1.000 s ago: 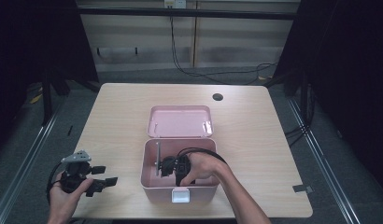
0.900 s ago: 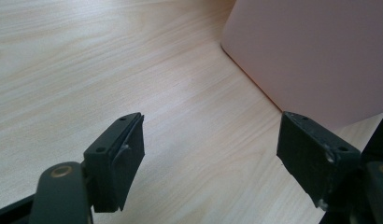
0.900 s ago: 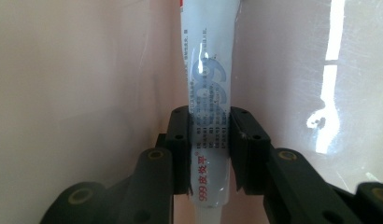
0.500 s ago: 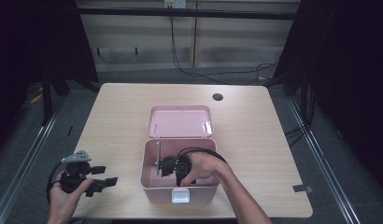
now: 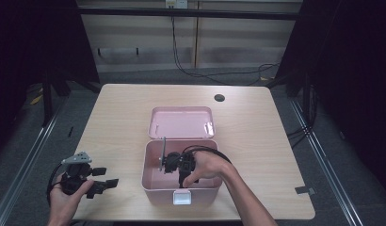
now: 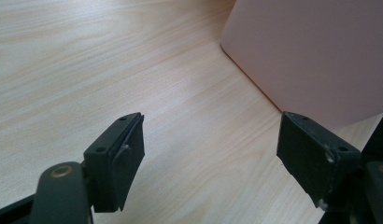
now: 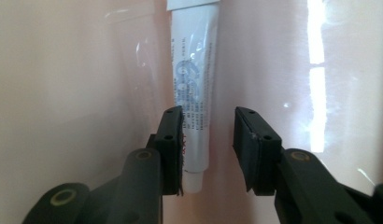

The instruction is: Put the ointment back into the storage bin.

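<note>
1. I have the right gripper (image 5: 174, 162) down inside the open pink box (image 5: 151, 176) near the front middle of the table (image 5: 257, 141); the right hand (image 5: 205, 167) is over the box's right half.
2. In the right gripper view, a white tube (image 7: 194, 93) lies on the pink floor of the box, running lengthwise away from the jaws.
3. Tube look: white and glossy, pale blue lettering and a blue logo in the middle, small grey print below that, a line of red print at the near end. Text is too blurred to read.
4. Its narrow near end with a small white cap sits between the jaws, close against the left pad; a clear gap shows to the right pad.
5. The right gripper (image 7: 206, 149) has just been opening; its jaws are partly apart with the tube between them, and the pads do not clamp it, so nothing is held.
6. A wrinkled clear film lies just left of the tube on the box floor; I cannot tell what it is.
7. Box lid (image 5: 181, 122) is flipped back, lying open behind the box.
8. The left gripper (image 5: 99, 181) sits in the left hand (image 5: 68, 195) at the table's front left corner, apart from the box.
9. In the left gripper view, the jaws are spread wide and hold nothing, with bare wood between them and the pink box wall (image 6: 315, 56) ahead to the right.
</note>
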### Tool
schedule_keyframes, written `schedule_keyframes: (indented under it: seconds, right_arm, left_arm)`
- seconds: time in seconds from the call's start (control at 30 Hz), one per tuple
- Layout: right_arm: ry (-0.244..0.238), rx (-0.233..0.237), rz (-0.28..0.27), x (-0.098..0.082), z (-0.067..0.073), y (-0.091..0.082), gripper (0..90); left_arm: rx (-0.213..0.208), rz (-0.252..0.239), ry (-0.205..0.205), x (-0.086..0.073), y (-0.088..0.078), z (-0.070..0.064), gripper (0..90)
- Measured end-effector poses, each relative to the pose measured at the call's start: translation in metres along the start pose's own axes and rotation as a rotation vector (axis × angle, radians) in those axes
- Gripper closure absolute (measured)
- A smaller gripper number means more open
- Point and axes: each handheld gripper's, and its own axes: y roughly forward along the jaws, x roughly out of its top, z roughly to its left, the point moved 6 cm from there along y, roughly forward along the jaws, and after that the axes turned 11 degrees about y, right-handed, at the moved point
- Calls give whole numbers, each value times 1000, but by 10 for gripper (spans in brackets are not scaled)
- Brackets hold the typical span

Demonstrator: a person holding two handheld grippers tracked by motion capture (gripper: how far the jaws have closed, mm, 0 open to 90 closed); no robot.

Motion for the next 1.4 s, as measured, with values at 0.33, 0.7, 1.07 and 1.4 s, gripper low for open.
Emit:
schedule_keyframes:
  seconds: [0.33, 0.7, 1.07, 1.4]
  right_arm:
    - [34, -24, -60, -4, -2, -13, 625]
    - [35, -56, -69, -8, -1, -26, 620]
    - [70, -85, -86, -15, -3, -44, 614]
    - [87, -124, -83, -28, -4, -63, 605]
  left_arm:
    - [-1, -3, -4, 0, 0, 0, 232]
    - [0, -6, -3, 0, 0, 0, 232]
    - [-4, -5, -1, 1, 0, -1, 232]
    - [-2, -2, 2, 0, 0, 0, 232]
